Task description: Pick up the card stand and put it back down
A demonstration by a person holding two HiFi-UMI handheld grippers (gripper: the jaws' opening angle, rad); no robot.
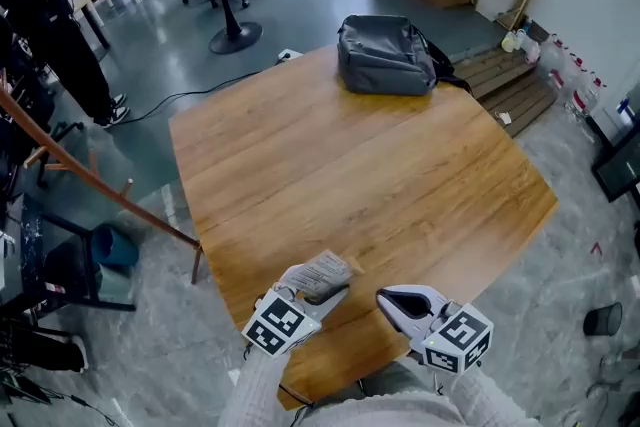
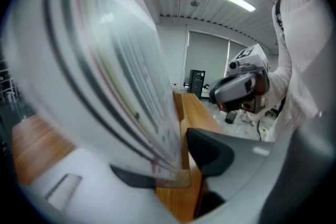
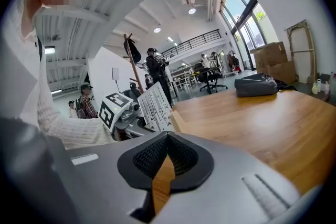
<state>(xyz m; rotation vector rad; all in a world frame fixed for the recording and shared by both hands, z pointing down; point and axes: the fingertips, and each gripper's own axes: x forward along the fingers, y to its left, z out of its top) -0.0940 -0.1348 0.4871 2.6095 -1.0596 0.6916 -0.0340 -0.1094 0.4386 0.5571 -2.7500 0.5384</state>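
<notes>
Holding the card stand (image 1: 322, 272) by its little wooden foot, the jaws of the left gripper (image 1: 318, 296) are part open and pressed on it from both sides, over the near edge of the bench (image 1: 380, 165). To put it down well, I think the foot should go down flat, and the jaws should let go only once it sits on the wood. The right gripper (image 1: 398, 303), just to the right, has its jaws closed on nothing and should keep away.
</notes>
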